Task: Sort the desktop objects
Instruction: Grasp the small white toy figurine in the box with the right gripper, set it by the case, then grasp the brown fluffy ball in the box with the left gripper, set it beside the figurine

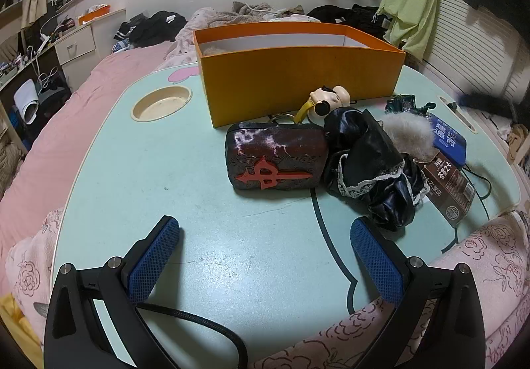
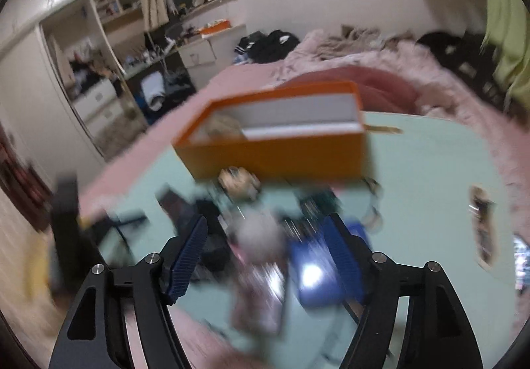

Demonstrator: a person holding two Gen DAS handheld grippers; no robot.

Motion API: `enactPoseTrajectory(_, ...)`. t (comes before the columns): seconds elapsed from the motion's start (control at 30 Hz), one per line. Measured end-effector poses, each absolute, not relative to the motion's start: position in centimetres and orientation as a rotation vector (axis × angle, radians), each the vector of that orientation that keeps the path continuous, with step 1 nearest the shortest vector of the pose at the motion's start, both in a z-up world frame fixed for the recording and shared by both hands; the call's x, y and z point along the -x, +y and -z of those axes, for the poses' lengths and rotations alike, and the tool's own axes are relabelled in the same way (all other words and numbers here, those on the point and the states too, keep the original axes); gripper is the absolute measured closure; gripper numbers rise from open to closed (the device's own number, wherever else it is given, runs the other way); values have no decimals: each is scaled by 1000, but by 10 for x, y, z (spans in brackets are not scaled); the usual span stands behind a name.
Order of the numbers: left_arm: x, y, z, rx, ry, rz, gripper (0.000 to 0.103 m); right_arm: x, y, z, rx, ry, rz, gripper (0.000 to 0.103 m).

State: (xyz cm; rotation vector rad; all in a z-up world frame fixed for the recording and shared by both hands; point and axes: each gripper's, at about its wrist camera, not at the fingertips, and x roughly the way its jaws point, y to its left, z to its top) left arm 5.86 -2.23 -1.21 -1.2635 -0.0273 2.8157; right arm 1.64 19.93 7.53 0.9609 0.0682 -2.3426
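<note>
The left gripper [image 1: 265, 256] is hovering near the desk's [image 1: 159, 177] front edge, fingers spread and empty, facing the dark pouch [image 1: 275, 158] before the orange box [image 1: 298, 71]. The right gripper [image 2: 265, 256] (blurred view) is hanging released above the clutter.

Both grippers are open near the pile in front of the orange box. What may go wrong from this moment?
1. The items lie tangled: the black lace-trimmed cloth touches the patterned pouch, the grey fur ball and the brown packet, so one grasp may drag the neighbours.
2. The right wrist view is motion-blurred, so the right gripper may close off target.
3. The brown packet sits near the table edge and may slide off.
</note>
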Motion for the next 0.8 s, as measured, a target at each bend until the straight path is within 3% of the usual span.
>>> enactPoseTrajectory(0.23,-60,-21,11,1264,-28,-2818,0,-49,221,-30,-1005,187,2460,30)
enactPoseTrajectory(0.3,-59,-21,12,1266,-26,-2819,0,-53,215,-20,-948,298,2518,18)
enactPoseTrajectory(0.4,-61,-19,11,1264,-24,-2821,0,-47,218,-17,-961,269,2513,12)
enactPoseTrajectory(0.8,-62,-17,10,1267,-24,-2821,0,-43,222,-15,-952,265,2512,9)
